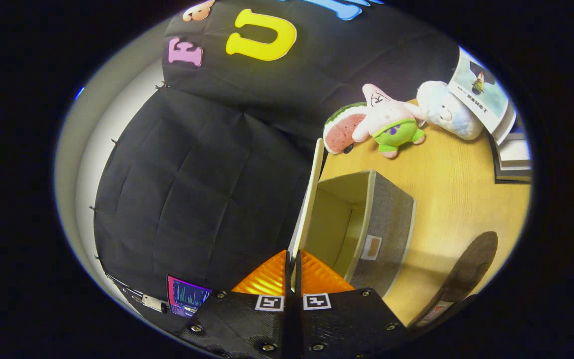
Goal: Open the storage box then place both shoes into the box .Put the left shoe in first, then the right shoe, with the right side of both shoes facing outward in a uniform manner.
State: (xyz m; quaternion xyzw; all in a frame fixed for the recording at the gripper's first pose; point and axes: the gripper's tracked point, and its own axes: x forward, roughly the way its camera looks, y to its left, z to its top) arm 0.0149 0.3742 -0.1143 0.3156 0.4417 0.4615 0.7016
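I have the gripper (293, 271) clamped on the raised lid (311, 194) of the open storage box (384, 224), one shoe (469, 269) lying right.

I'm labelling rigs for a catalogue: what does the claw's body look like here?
The claw has a black, ridged-textured body with round screw heads along its edge. Two small square black-and-white markers sit side by side near the fingers, whose bases are ribbed wedges.

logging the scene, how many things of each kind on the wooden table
plush toys: 3, a watermelon slice, a pink starfish, a white bear
grey fabric storage box, lid pinched in the gripper: 1
dark shoe: 1
book stack: 1
total: 6
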